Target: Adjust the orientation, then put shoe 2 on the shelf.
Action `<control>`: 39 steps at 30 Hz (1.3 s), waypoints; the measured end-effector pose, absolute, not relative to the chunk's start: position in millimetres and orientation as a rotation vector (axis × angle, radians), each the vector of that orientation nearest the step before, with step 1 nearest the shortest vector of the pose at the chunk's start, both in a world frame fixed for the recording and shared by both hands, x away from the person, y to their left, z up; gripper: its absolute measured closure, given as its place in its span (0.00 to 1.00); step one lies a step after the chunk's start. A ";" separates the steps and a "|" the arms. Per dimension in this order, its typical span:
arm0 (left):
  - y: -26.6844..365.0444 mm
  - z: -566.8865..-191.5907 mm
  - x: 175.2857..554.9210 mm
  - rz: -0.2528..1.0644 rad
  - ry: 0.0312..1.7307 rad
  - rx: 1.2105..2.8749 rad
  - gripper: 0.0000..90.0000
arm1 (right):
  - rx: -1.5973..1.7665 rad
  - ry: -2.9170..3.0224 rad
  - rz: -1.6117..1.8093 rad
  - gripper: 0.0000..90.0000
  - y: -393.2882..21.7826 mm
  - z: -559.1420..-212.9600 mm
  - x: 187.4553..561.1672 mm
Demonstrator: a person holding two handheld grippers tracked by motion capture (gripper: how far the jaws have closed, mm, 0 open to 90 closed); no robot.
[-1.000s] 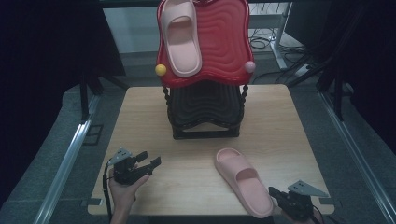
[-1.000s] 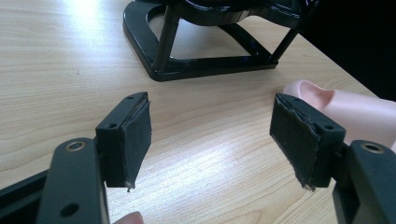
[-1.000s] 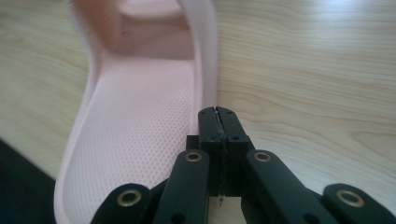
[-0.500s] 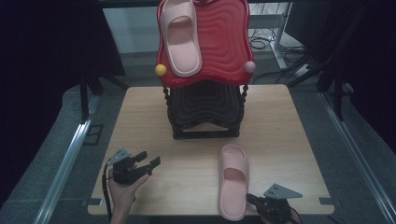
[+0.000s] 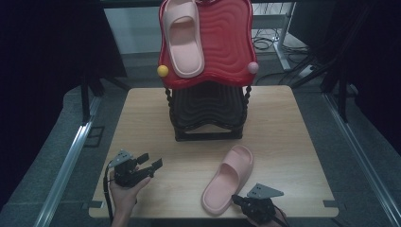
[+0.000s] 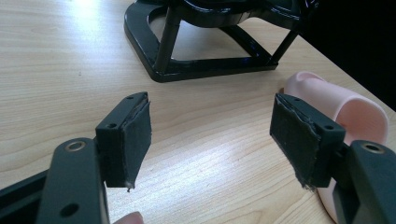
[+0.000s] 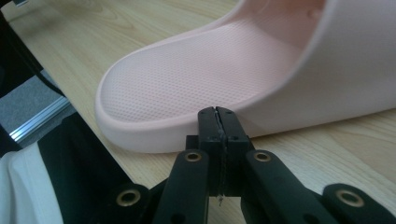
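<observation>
Two pink slippers show in the high view: one slipper on the table [image 5: 227, 180] lies at the near right of the wooden table [image 5: 142, 123], toe pointing far and a bit right, heel toward the near edge; the other slipper on the rack [image 5: 184, 38] rests on the red wavy tray [image 5: 227, 52] atop the black rack [image 5: 208, 116] at the far middle. We see a yellow ball [image 5: 162, 71] at the tray's left corner and a pink ball [image 5: 253, 67] at its right. The left gripper [image 5: 152, 161] sits at the near left in a hand [image 5: 124, 194], jaws parted, nothing between them, well apart from the table slipper. The right gripper [image 5: 235, 198] is at the near edge, just beside that slipper's heel, grey plate on top.

In the left gripper view we see the left gripper [image 6: 210, 135] with its jaws wide apart over bare wood, holding nothing. The rack base [image 6: 205, 65] stands far ahead; the table slipper [image 6: 350, 107] pokes in at the right behind the right-hand jaw.

In the right gripper view the right gripper [image 7: 218, 114] has its jaws pressed together, nothing pinched. Its tips sit right at the side wall of the table slipper [image 7: 210, 70], near the heel; we can't tell if they touch it. A white sleeve [image 7: 18, 191] shows at the near left.
</observation>
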State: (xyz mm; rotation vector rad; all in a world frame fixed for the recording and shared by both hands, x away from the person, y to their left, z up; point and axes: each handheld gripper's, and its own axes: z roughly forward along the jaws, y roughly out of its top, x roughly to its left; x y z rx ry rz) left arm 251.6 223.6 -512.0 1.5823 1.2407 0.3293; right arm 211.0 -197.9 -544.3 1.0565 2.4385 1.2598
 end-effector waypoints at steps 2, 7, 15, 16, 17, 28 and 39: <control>223.6 -512.0 251.5 0.328 1.240 1.583 0.33 | 1.065 2.421 1.280 1.00 -202.0 -543.5 210.6; 222.3 -511.6 250.9 0.329 1.236 1.584 0.33 | 1.094 2.353 1.313 1.00 -219.4 -540.6 209.0; 209.3 -514.9 252.8 0.304 1.215 1.619 0.32 | 1.268 2.164 1.302 1.00 -272.3 -536.4 231.3; 207.9 -515.2 252.9 0.302 1.213 1.622 0.32 | 1.287 2.138 1.296 0.99 -279.3 -536.6 234.4; 206.5 -515.3 253.0 0.299 1.211 1.625 0.32 | 1.303 2.113 1.293 0.98 -286.2 -536.7 236.9; 168.9 -523.9 254.5 0.277 1.174 1.703 0.32 | 1.427 1.938 1.302 0.58 -324.6 -538.0 246.2; 120.2 -522.3 261.0 0.272 1.099 1.757 0.35 | 1.472 1.853 1.314 0.50 -340.5 -537.8 243.3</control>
